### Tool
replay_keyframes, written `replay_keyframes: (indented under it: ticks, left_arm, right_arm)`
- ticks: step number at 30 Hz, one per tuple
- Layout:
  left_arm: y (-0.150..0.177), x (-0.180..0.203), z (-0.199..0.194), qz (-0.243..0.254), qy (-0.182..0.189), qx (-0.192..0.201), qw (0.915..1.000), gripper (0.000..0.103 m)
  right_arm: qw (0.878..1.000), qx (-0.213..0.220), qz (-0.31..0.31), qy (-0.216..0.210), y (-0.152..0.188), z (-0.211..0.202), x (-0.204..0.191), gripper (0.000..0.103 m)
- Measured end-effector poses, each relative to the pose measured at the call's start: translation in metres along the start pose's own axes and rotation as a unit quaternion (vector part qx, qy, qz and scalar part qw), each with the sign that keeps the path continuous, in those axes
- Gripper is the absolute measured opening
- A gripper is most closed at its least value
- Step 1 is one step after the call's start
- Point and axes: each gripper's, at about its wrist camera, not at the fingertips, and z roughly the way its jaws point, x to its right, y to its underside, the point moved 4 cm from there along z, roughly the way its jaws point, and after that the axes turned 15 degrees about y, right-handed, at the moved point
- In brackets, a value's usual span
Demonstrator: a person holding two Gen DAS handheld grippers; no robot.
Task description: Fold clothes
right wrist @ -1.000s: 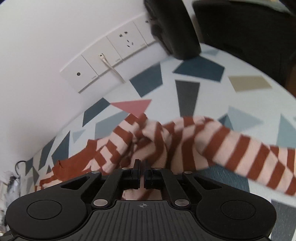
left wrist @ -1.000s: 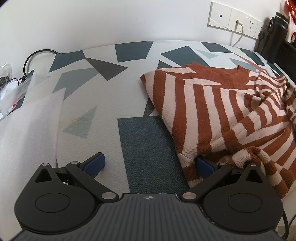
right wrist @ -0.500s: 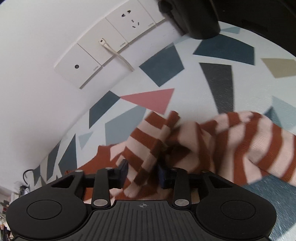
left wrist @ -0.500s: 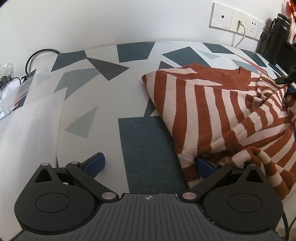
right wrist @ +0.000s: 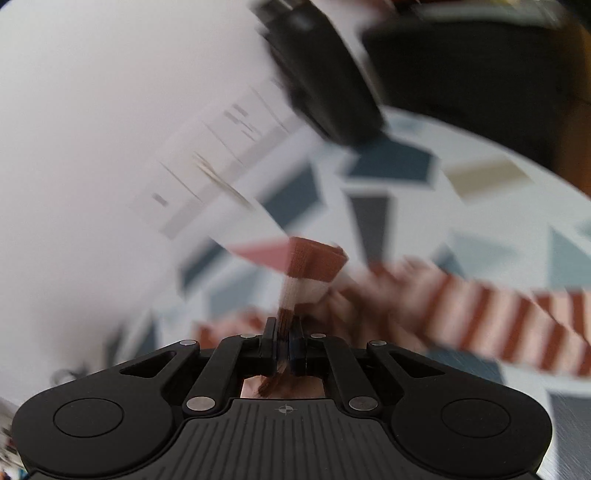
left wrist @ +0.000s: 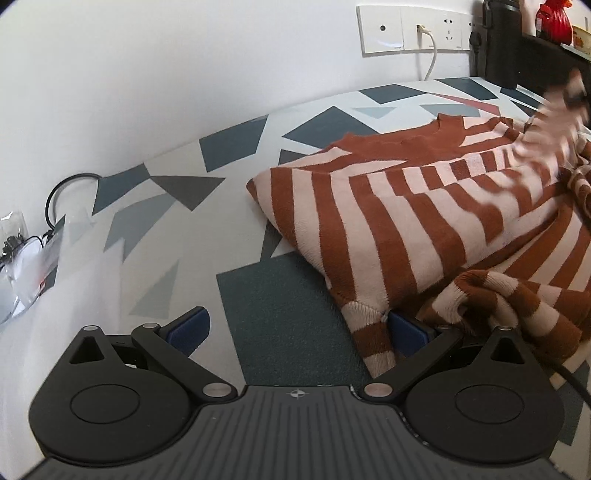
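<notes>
The right hand-held gripper (right wrist: 282,345) pinches only a thin edge of the striped sweater (left wrist: 424,221); it may slip out. The left hand-held gripper (left wrist: 295,328) is open, near the table's front edge.

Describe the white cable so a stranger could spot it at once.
Start at the row of white wall sockets above the patterned table. The white cable hangs from the middle plate down behind the table edge; the only other cord, far left, is black.
</notes>
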Motion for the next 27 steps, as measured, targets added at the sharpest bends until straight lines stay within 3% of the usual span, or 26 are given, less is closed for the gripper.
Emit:
replay_keyframes:
  ticks: [3, 7, 8, 9, 10, 14, 19, 27]
  left_arm:
    - [-0.003, 0.006, -0.001, 0.024, 0.0, -0.006, 0.9997, 0.102]
    - [-0.004, 0.013, -0.001, 0.041, 0.011, -0.01, 0.9991, 0.102]
    - [-0.003, 0.013, 0.0, 0.041, 0.011, -0.01, 0.999, 0.102]
    - [-0.003, 0.013, 0.0, 0.039, 0.012, -0.009, 0.9991, 0.102]
    - [-0.003, 0.013, -0.001, 0.04, 0.017, -0.009, 0.999, 0.102]
    - [-0.002, 0.018, -0.007, 0.052, 0.048, -0.002, 0.9975, 0.102]
    - [0.0, 0.021, -0.002, 0.06, 0.058, -0.003, 0.9965, 0.102]
    - [-0.002, 0.006, 0.001, 0.059, 0.02, 0.002, 0.9981, 0.103]
  right_arm:
    - [0.999, -0.029, 0.023, 0.01, 0.008, 0.013, 0.018, 0.009]
    - [0.998, -0.037, 0.041, 0.014, 0.009, 0.021, 0.025, 0.017]
    - [0.998, -0.036, 0.042, 0.015, 0.009, 0.021, 0.026, 0.016]
    - [0.998, -0.035, 0.042, 0.017, 0.008, 0.021, 0.026, 0.007]
    - [0.998, -0.027, 0.047, 0.016, 0.007, 0.014, 0.024, 0.004]
    - [1.0, 0.018, 0.021, 0.007, 0.003, -0.005, 0.012, 0.004]
    - [1.0, 0.016, 0.023, 0.004, -0.005, -0.004, 0.007, 0.004]
    - [0.999, 0.033, 0.011, -0.016, -0.01, -0.015, 0.0, 0.004]
